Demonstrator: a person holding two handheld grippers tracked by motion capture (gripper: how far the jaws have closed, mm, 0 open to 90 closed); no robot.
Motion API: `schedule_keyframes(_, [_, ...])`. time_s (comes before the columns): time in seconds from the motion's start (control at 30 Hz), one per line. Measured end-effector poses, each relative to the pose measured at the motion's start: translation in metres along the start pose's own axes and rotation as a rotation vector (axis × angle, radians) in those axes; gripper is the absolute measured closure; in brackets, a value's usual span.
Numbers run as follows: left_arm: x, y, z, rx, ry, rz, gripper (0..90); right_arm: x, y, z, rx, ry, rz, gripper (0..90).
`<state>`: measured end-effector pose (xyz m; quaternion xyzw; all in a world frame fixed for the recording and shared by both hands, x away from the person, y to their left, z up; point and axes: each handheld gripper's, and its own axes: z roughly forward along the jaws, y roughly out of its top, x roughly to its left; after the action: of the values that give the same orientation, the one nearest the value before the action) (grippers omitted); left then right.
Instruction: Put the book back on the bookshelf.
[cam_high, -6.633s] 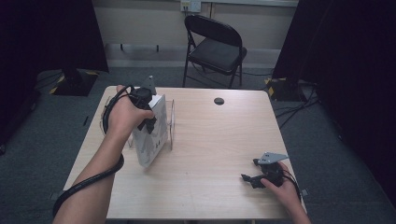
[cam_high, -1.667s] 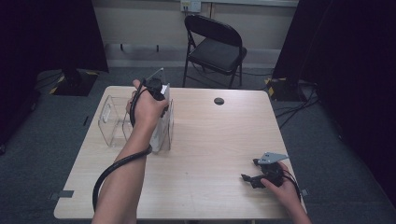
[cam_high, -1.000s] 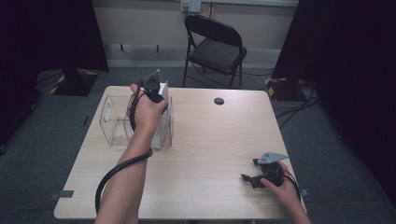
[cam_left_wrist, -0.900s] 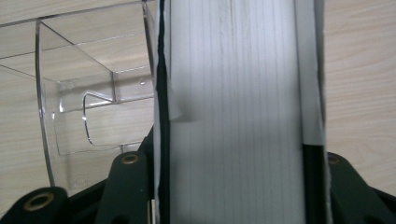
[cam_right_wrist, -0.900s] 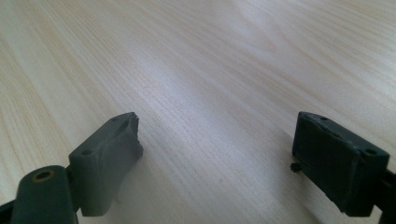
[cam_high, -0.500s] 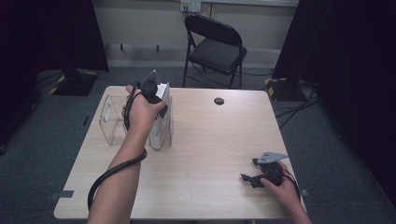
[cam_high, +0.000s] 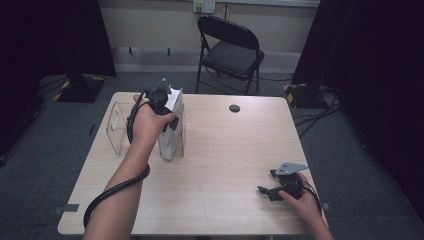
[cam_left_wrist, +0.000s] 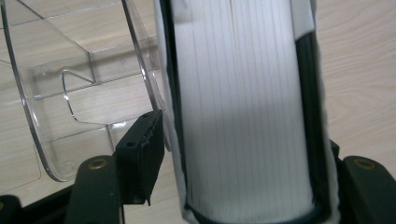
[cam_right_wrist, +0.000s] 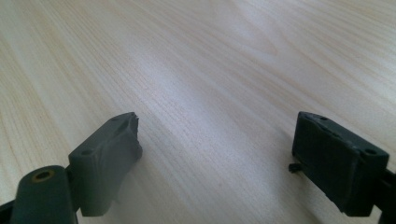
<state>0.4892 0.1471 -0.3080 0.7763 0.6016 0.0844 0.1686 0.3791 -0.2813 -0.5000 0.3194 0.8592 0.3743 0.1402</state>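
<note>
The book (cam_left_wrist: 243, 116) stands upright left of centre, gripped by the left claw (cam_high: 167, 117) beside a clear holder (cam_high: 117, 130). Right claw (cam_right_wrist: 224, 158), lower right, rests released on the worktop (cam_high: 225, 150).

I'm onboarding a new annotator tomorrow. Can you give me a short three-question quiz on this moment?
1. True or false: the right tool is clamped on a pen.
2. What does the left tool have between its jaws: A) a thick book, B) a cup, C) a cable?
3. Fill in: the book stands upright in a clear acrylic ____ near the table's far left corner.

Key
1. False. Its jaws stand open over bare wood, with nothing between them.
2. A. The left tool view shows the book's white page edges between the jaws; whether they press on it is unclear.
3. Holder, with its empty compartment lying to the book's left.
</note>
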Motion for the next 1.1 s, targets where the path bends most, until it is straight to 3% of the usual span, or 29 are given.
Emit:
schedule_keyframes(0.17, [0.003, -0.008, 0.000, 0.005, -0.008, 0.030, 34.0, 0.000, 0.000, 0.000, -0.002, -0.004, 0.001, 13.7])
schedule_keyframes(0.5, [0.010, -0.016, -0.002, -0.007, -0.024, 0.031, 31.2, 0.000, 0.000, 0.000, -0.003, -0.001, 0.001, 13.7])
schedule_keyframes(0.57, [0.010, -0.017, -0.002, -0.002, -0.028, 0.049, 31.4, 0.000, 0.000, 0.000, -0.003, -0.001, 0.001, 13.7])
schedule_keyframes(0.77, [0.010, -0.023, -0.003, -0.017, -0.042, 0.049, 30.3, 0.000, 0.000, 0.000, -0.003, -0.001, 0.001, 13.7])
schedule_keyframes(0.8, [0.011, -0.024, -0.003, -0.015, -0.044, 0.070, 30.1, 0.000, 0.000, 0.000, -0.003, -0.001, 0.001, 13.7])
schedule_keyframes(0.83, [0.010, -0.025, -0.003, -0.021, -0.048, 0.058, 30.0, 0.000, 0.000, 0.000, -0.003, -0.001, 0.001, 13.6])
schedule_keyframes(1.1, [0.010, -0.031, -0.003, -0.020, -0.045, 0.084, 30.2, 0.000, 0.000, 0.000, -0.003, 0.000, 0.001, 13.7])
